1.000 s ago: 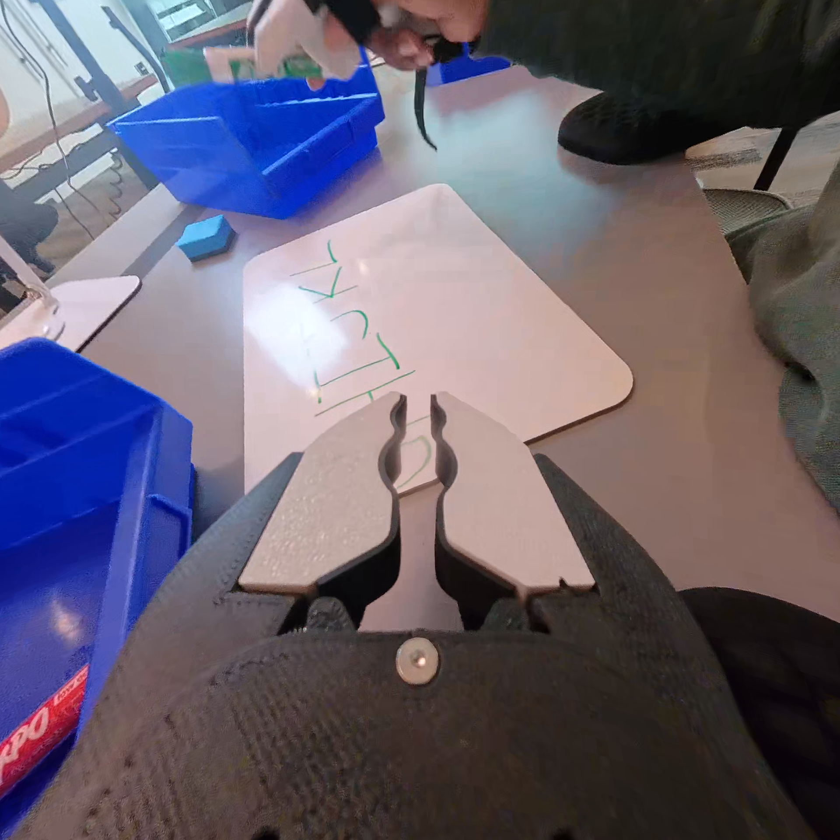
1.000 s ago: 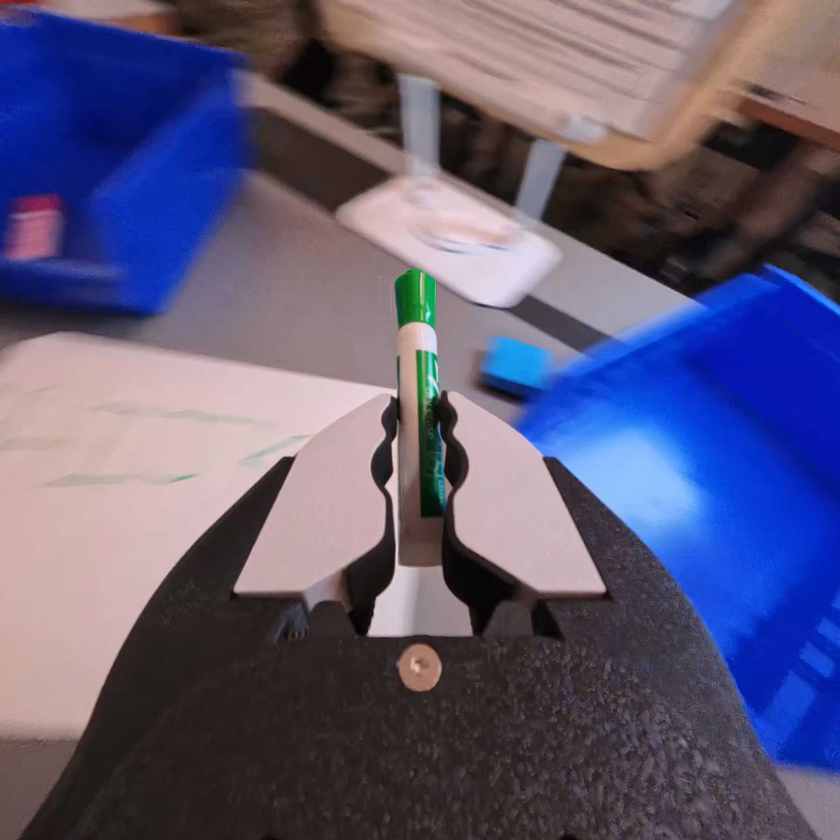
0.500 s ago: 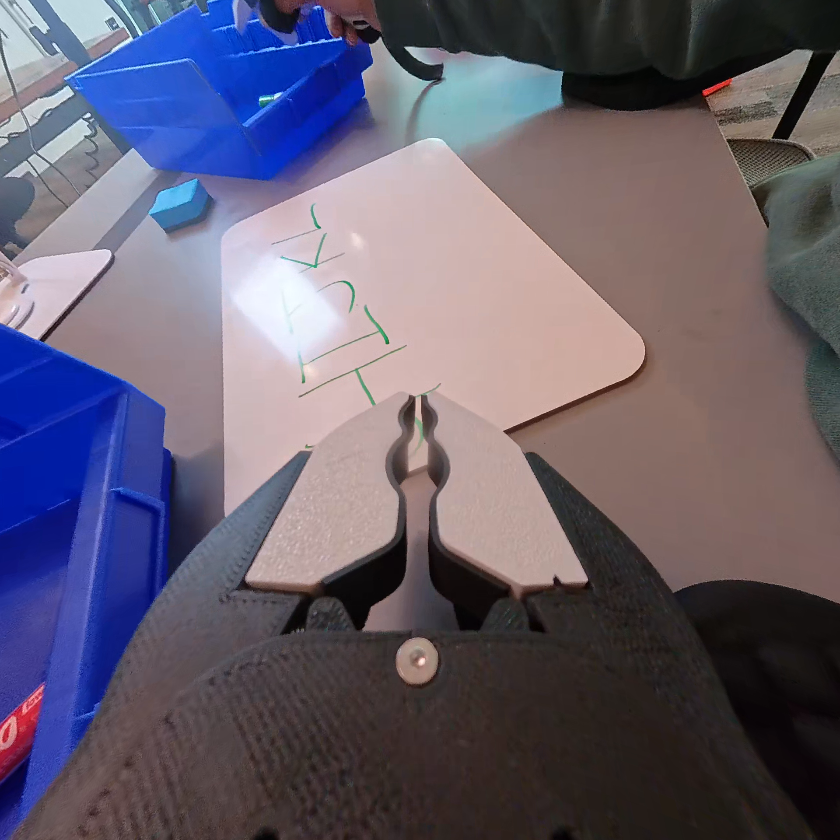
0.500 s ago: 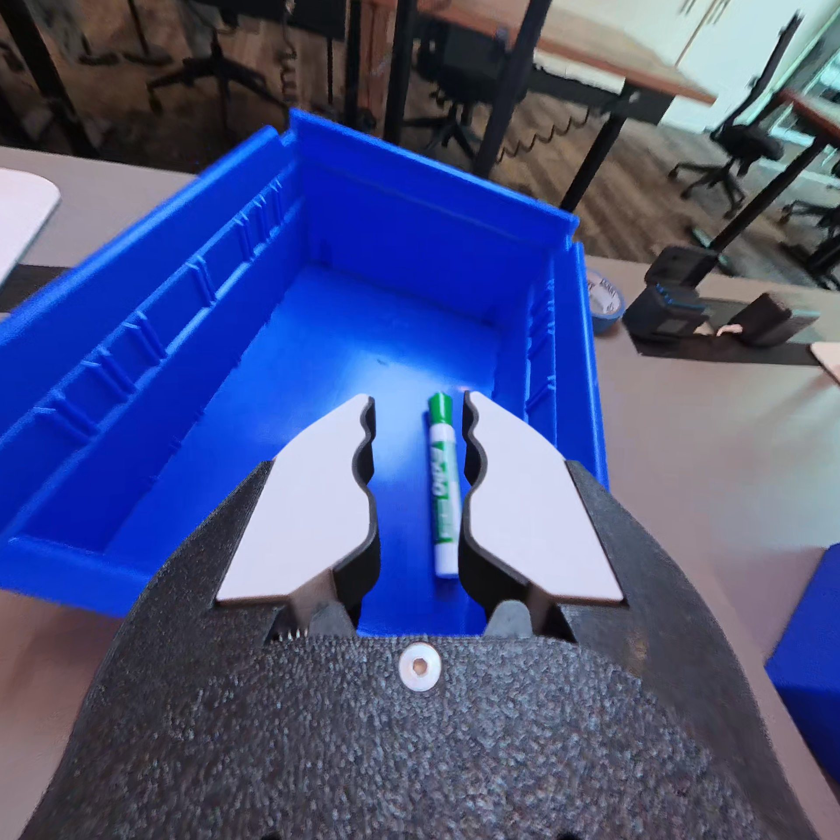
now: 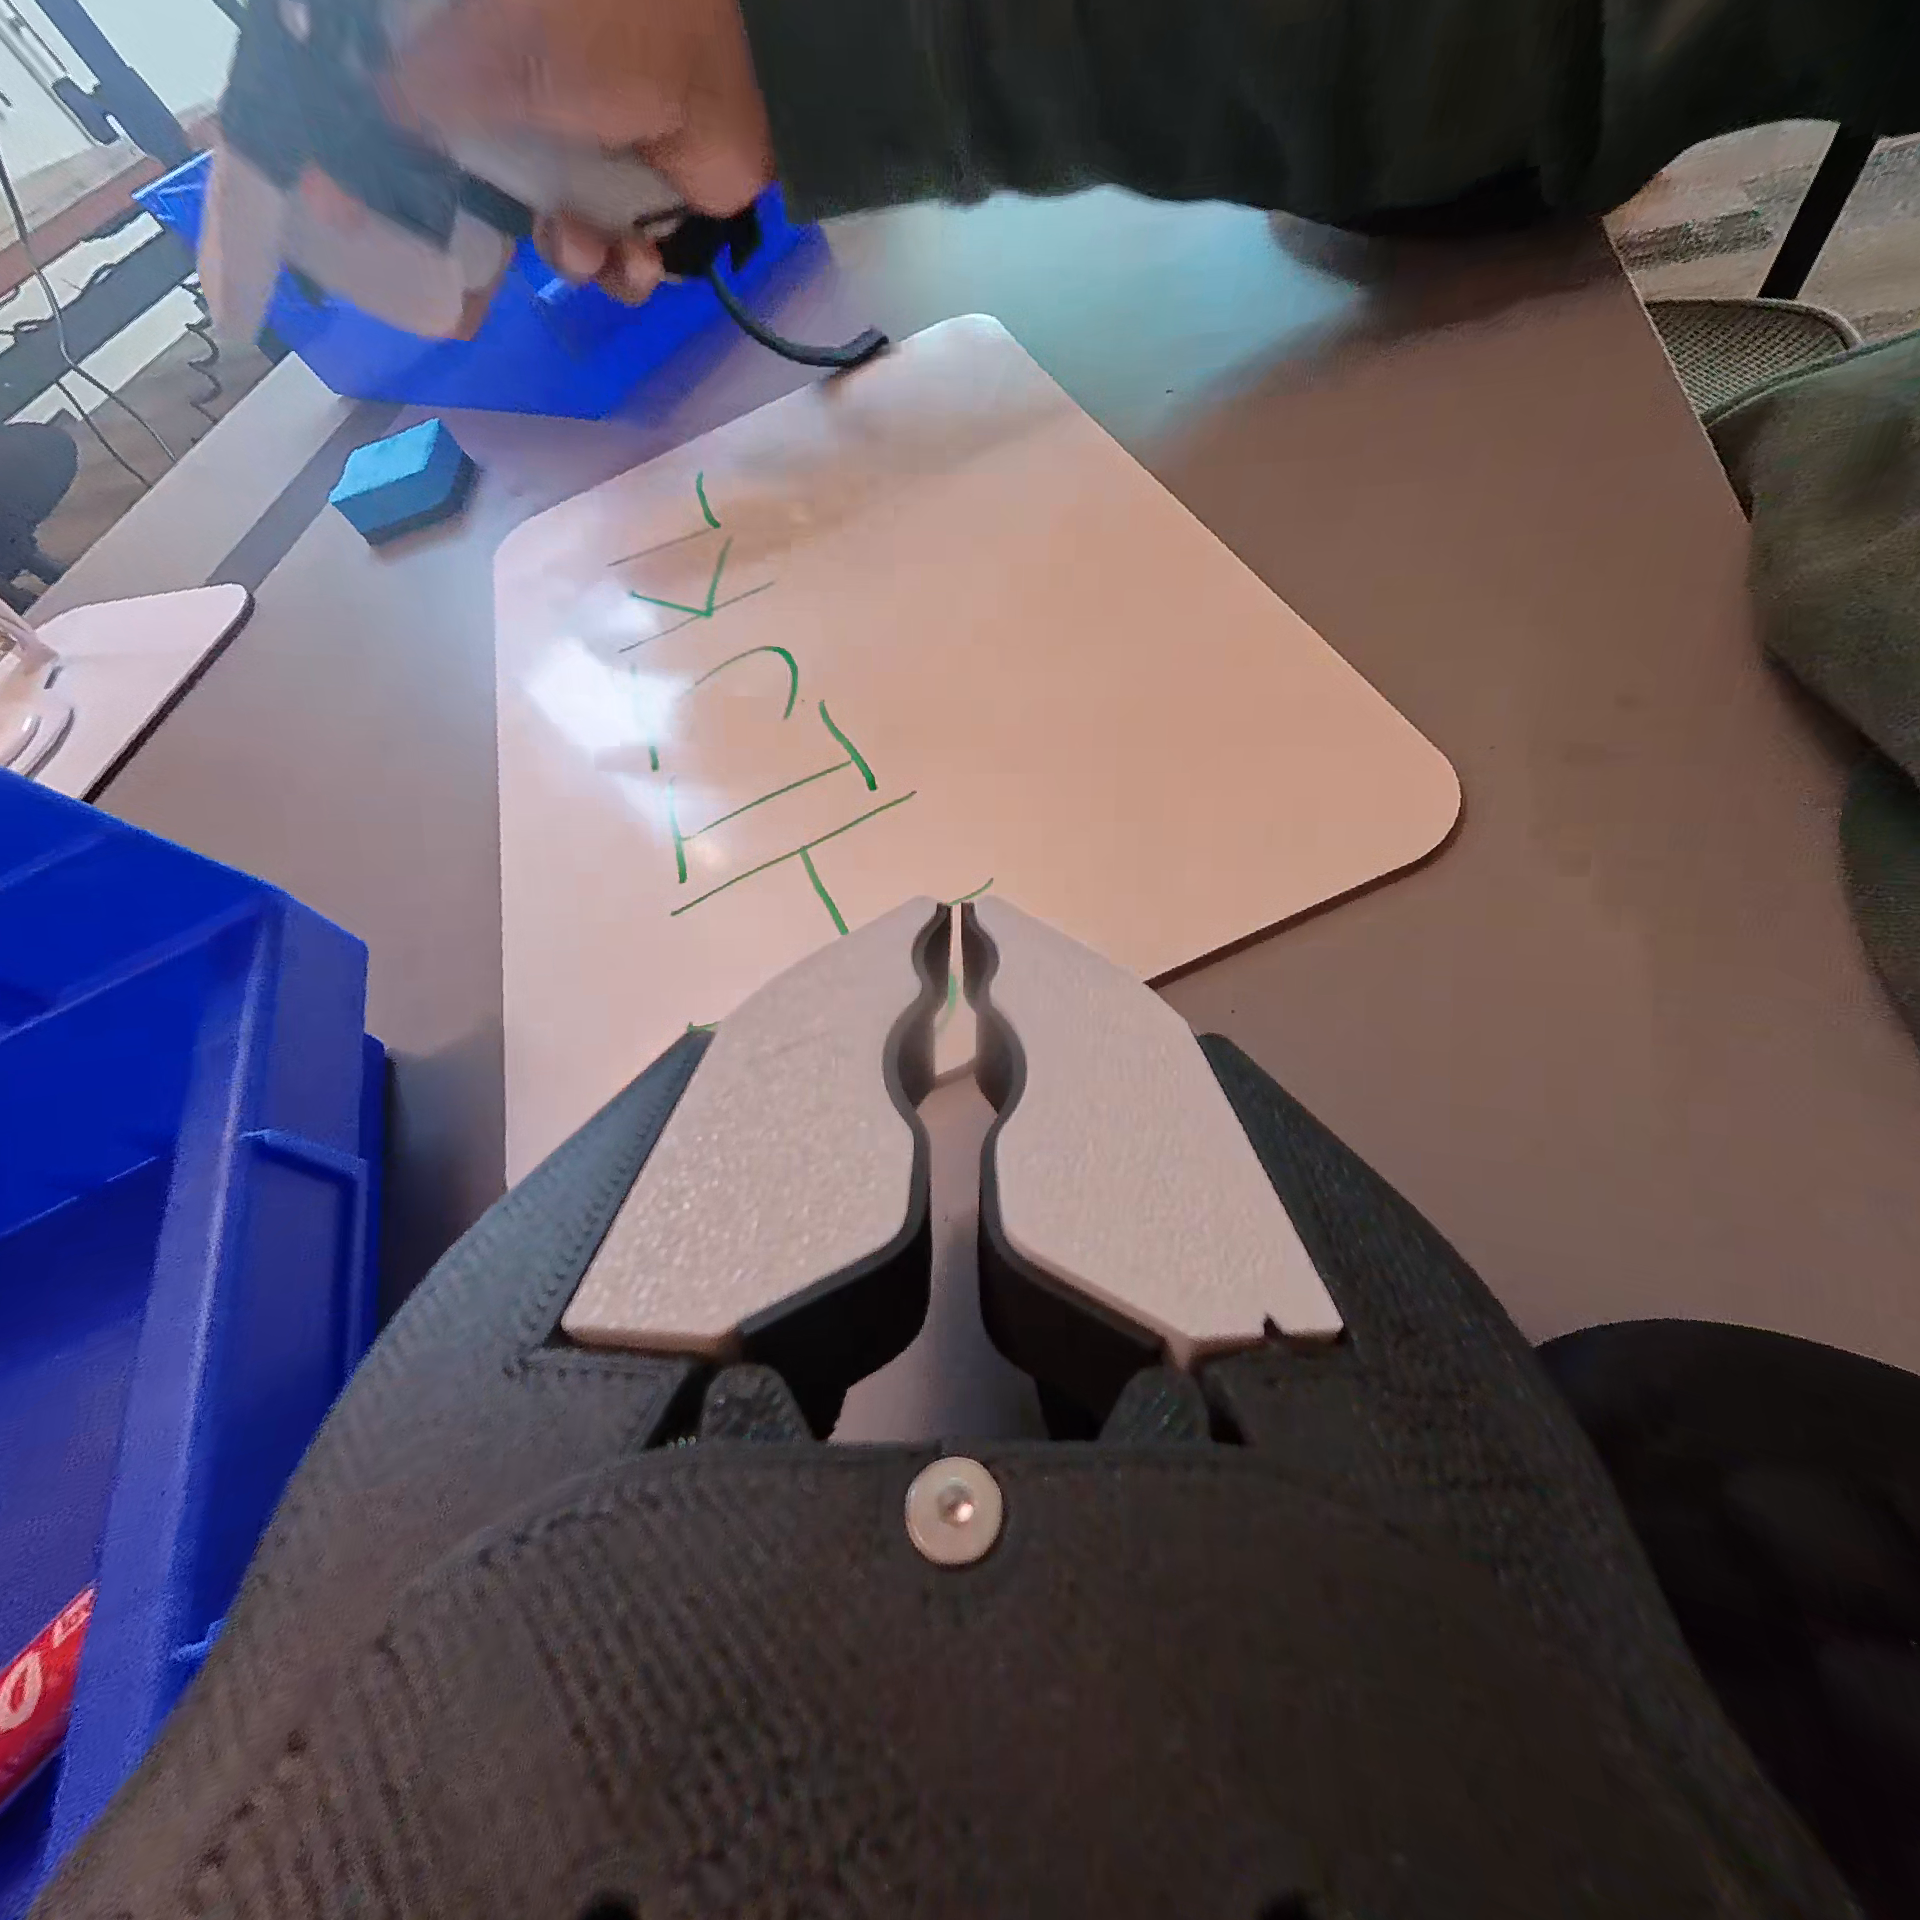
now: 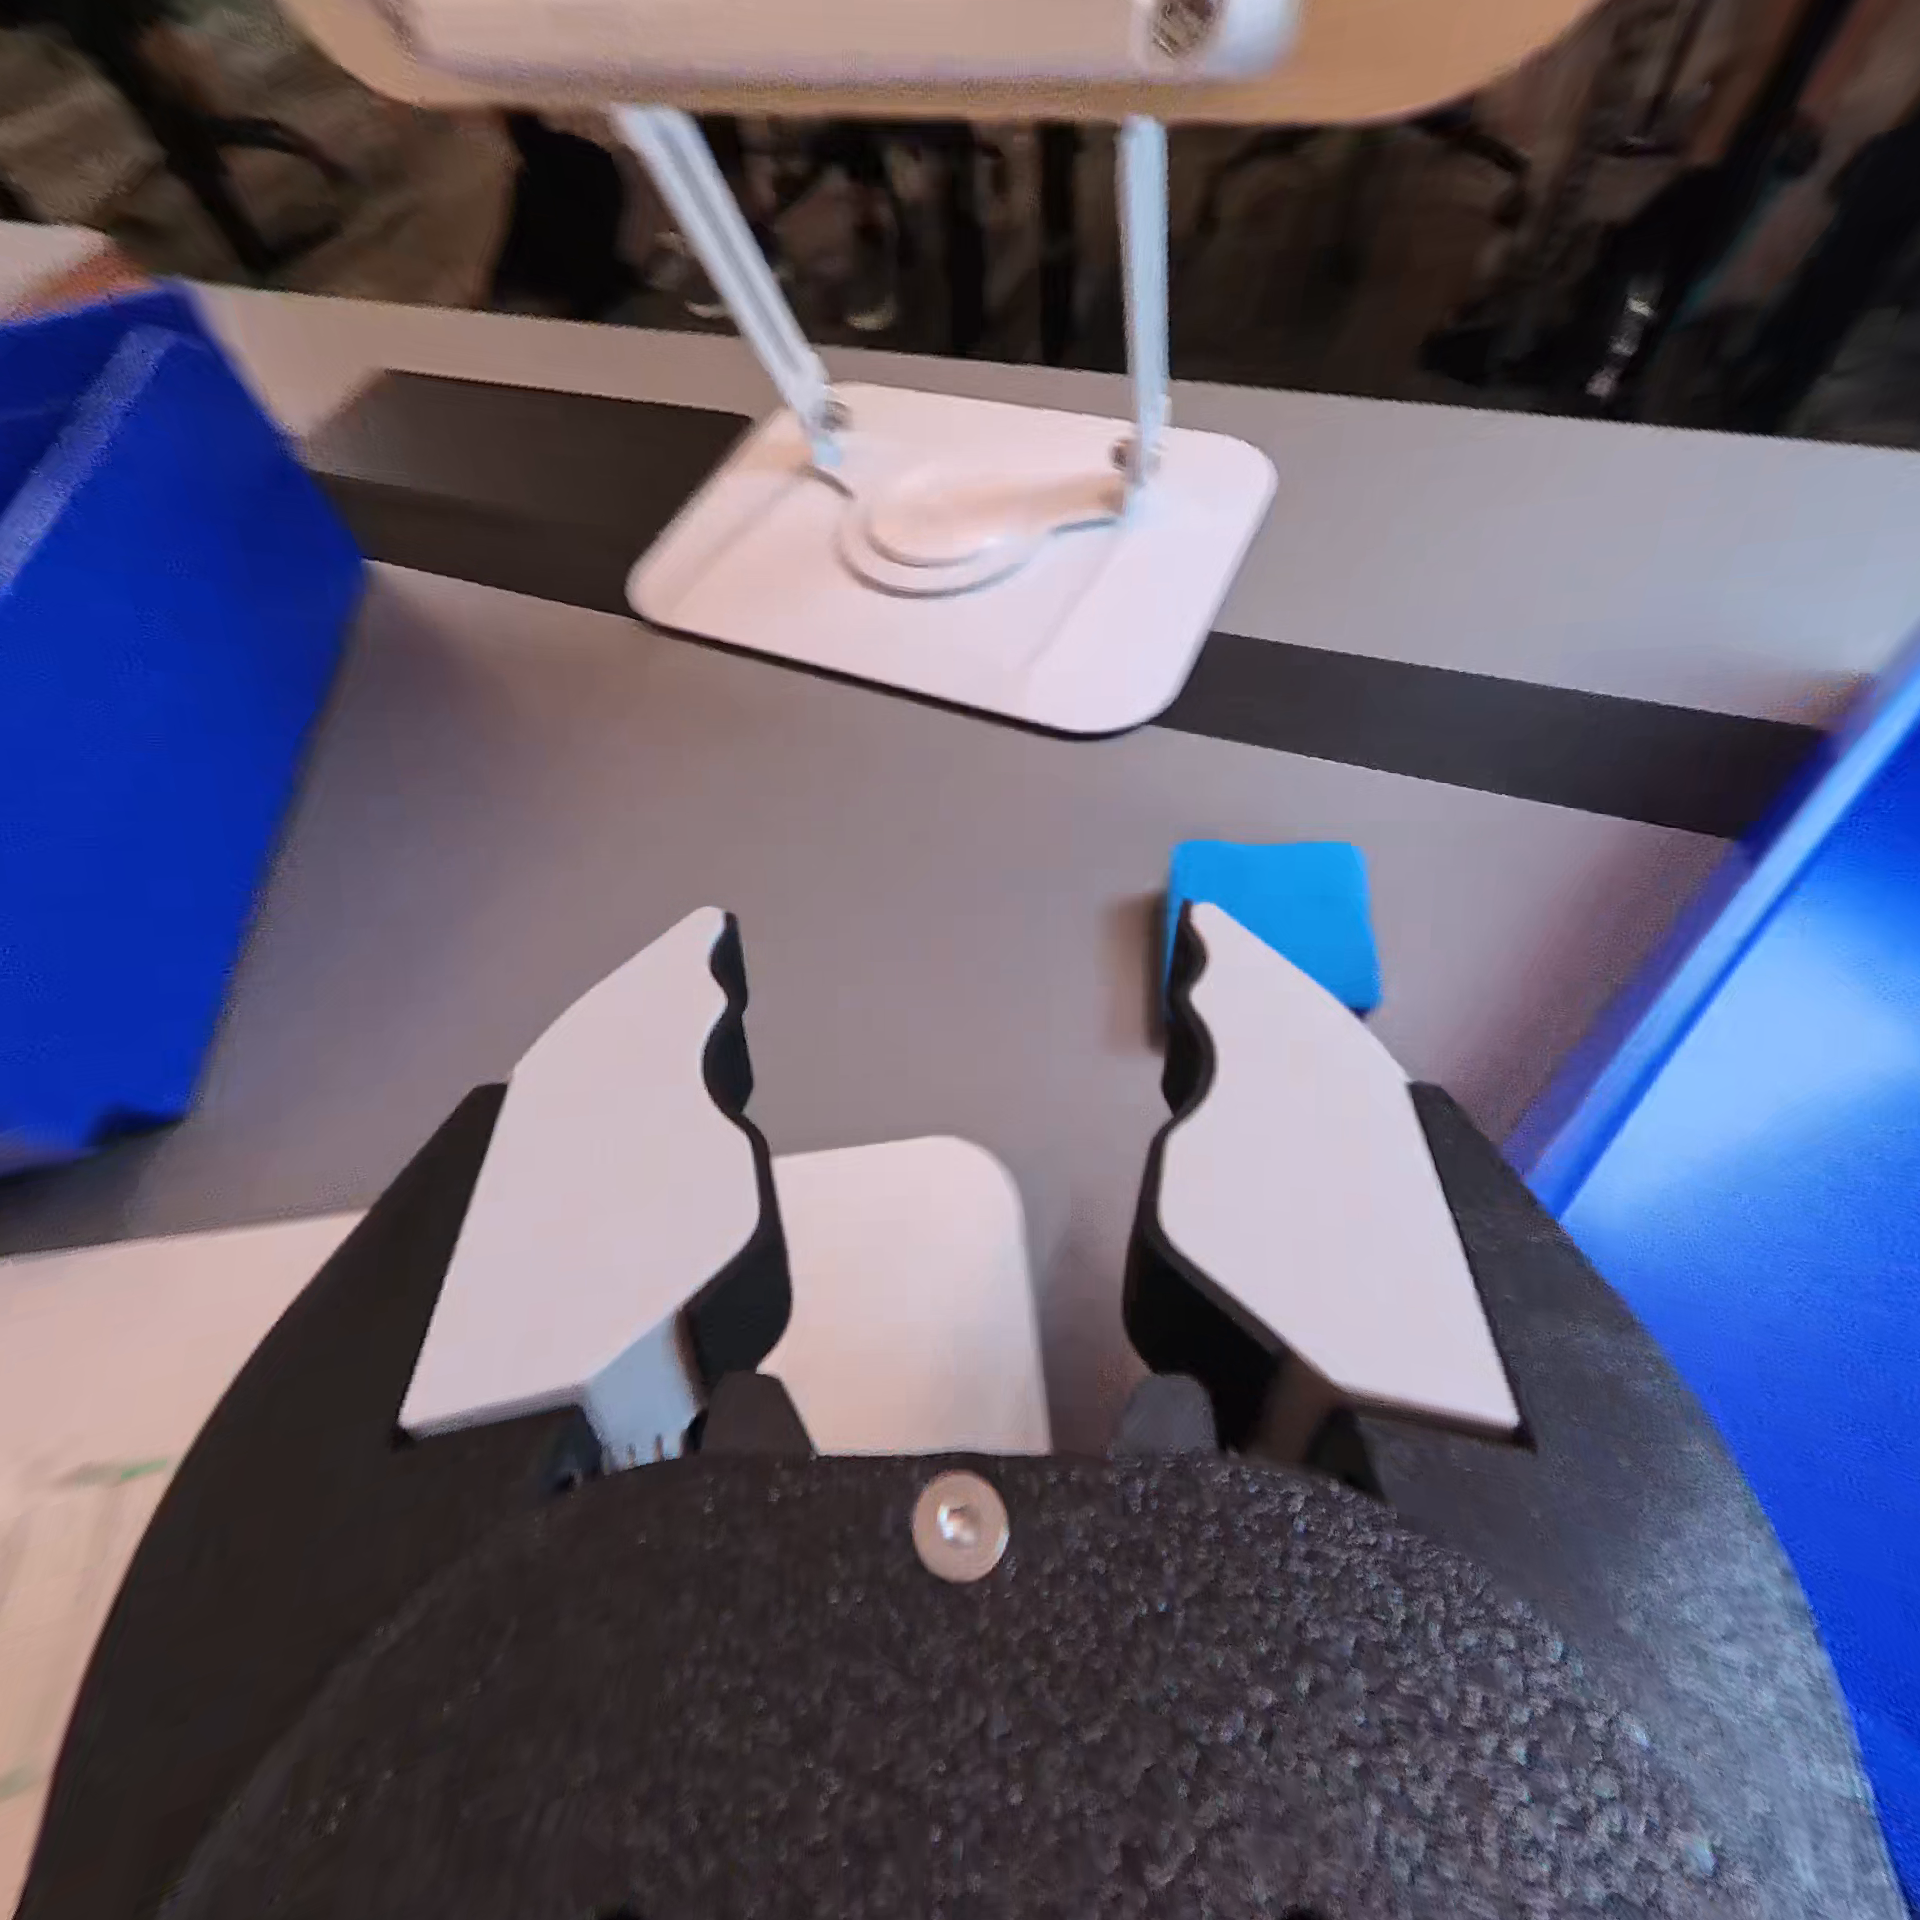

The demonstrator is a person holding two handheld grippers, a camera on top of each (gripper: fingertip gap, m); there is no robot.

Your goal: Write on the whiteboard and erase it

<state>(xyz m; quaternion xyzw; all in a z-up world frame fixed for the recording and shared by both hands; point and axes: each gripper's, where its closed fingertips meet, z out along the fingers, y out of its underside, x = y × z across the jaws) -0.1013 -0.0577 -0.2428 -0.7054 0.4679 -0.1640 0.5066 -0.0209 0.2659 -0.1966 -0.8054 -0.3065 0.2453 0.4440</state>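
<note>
Two tools, right tool (image 6: 961,920) spread wide just short of blue eraser (image 6: 1283,914), left tool (image 5: 957,912) closed over whiteboard (image 5: 1091,675)

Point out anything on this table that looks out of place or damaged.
Nothing stands out. The whiteboard lies flat on the table with green writing, the eraser sits beside the board, and nothing looks spilled or broken.
</note>
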